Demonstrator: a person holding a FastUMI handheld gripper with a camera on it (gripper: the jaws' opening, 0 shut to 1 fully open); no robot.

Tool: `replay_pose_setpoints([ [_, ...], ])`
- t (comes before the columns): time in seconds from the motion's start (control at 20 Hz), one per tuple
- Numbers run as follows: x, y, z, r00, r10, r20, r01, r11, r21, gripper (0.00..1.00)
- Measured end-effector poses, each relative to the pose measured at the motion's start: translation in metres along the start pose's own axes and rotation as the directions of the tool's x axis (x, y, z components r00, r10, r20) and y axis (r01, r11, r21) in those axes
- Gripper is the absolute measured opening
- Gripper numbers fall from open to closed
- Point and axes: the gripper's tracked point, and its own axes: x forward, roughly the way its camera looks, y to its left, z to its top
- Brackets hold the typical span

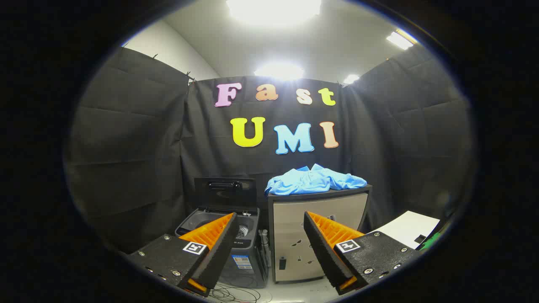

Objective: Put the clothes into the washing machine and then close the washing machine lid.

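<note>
A light blue shirt (pixel 313 181) lies crumpled on top of a grey cabinet (pixel 320 210), well beyond the fingers. Left of the cabinet stands a small dark top-loading washing machine (pixel 219 229) on the floor. Its lid (pixel 225 191) is raised upright at the back, and the tub opening shows behind the left finger. My gripper (pixel 269 219) is open, with nothing between its fingers. It hangs in the air well short of both the machine and the cabinet.
Cables (pixel 238 292) trail on the floor in front of the washing machine. A white board (pixel 410 229) lies low to the right of the cabinet, with something green (pixel 431 240) beside it. Black cloth walls close the booth on three sides.
</note>
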Motion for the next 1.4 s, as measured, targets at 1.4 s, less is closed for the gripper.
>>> replay_pose_setpoints([
  [1.4, 0.008, 0.009, -0.009, 0.998, 0.020, -0.061, -0.020, 1.000, -0.005, 0.96],
])
